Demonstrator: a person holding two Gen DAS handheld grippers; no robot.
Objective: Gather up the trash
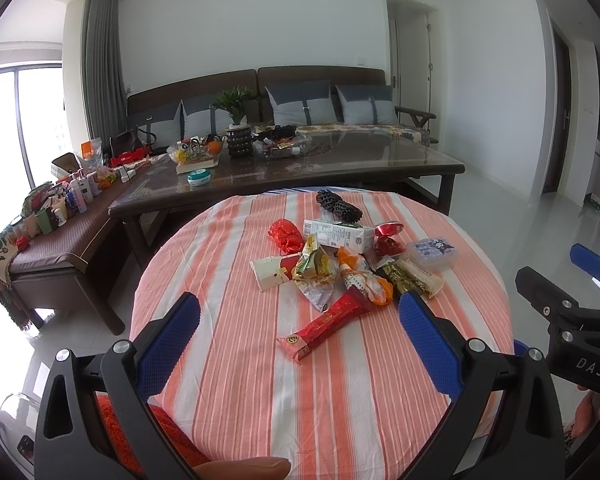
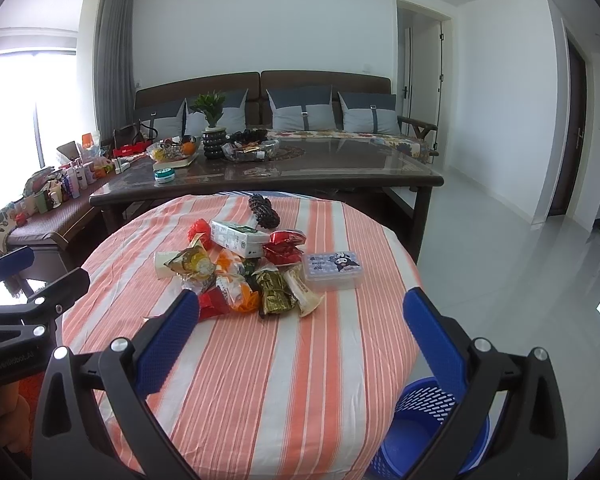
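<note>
Blue-padded, both my left gripper (image 1: 300, 316) and right gripper (image 2: 302, 312) gape wide near the wrapper pile (image 2: 240, 272), ready for the right-hand basket (image 2: 428, 432).

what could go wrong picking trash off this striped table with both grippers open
1. The crumpled wrappers lie overlapping in one pile, so closing on one may drag its neighbours along.
2. The blue perforated plastic bin sits low beside the round table with the orange striped cloth; a light wrapper could miss it.
3. The clear lidded box with a cartoon label touches the pile and may get grabbed.
</note>
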